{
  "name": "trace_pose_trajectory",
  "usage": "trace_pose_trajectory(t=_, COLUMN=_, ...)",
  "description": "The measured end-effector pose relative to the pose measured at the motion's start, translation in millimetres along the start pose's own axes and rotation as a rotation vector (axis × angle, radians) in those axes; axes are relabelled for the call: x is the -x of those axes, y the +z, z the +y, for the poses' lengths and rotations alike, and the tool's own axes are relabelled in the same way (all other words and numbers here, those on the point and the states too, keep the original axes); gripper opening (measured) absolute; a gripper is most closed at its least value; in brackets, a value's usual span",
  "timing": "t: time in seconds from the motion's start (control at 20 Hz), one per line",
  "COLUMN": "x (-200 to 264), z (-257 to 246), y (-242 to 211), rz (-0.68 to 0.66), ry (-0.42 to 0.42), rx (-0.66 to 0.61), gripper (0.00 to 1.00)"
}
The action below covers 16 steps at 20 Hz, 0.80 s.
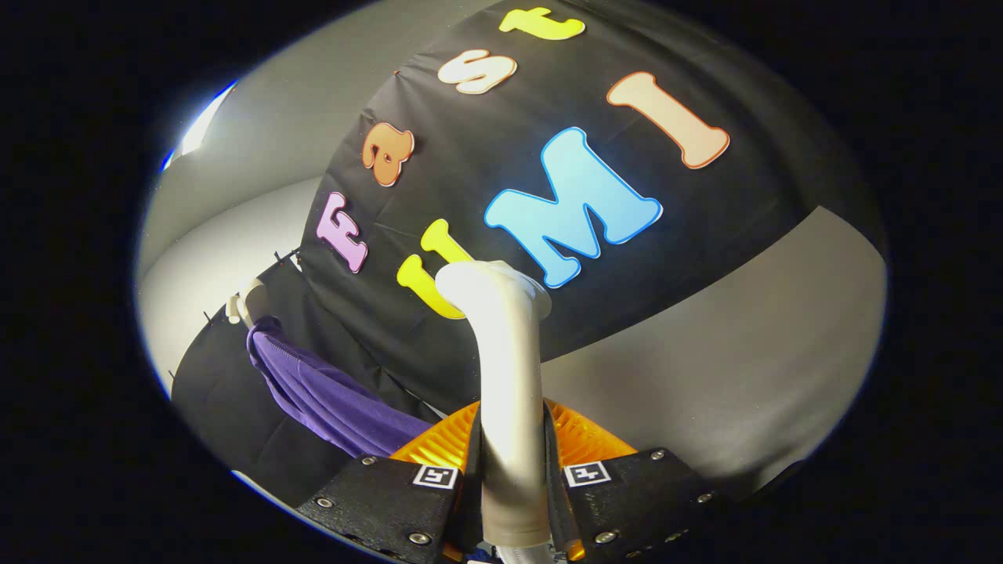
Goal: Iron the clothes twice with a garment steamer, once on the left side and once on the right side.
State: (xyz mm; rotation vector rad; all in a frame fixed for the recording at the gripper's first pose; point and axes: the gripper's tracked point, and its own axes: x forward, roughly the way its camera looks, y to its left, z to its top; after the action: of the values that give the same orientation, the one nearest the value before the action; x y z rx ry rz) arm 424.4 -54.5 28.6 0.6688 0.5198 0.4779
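Observation:
A white garment steamer (508, 368) stands up between my fingers, its handle pressed from both sides and its angled head well beyond the fingertips. My gripper (511, 462) is shut on that handle. To the left of the fingers and a little beyond them hangs a purple garment (329, 395) on a white hanger (244, 304), draped against black cloth. The steamer head is apart from the garment, off to its right. The lower part of the garment is hidden behind my left finger.
Black cloth (595, 298) forms the booth wall straight ahead of the steamer. Grey wall (729, 360) runs to the right of it, and pale wall (235, 157) with a bright light sits at the upper left.

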Motion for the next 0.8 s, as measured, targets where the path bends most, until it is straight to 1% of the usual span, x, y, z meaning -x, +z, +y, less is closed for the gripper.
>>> trace_pose_trajectory(t=0.25, x=54, z=35, y=-27, rz=-0.104, ry=-0.059, rx=0.103, gripper=0.35)
trace_pose_trajectory(t=0.4, x=88, z=57, y=-45, rz=-0.184, ry=-0.089, rx=0.139, gripper=0.35)
trace_pose_trajectory(t=0.6, x=122, z=72, y=-81, rz=-0.239, ry=-0.161, rx=0.221, gripper=0.35)
trace_pose_trajectory(t=0.7, x=141, z=88, y=-98, rz=-0.290, ry=-0.167, rx=0.237, gripper=0.35)
trace_pose_trajectory(t=0.8, x=157, z=104, y=-108, rz=-0.352, ry=-0.192, rx=0.292, gripper=0.35)
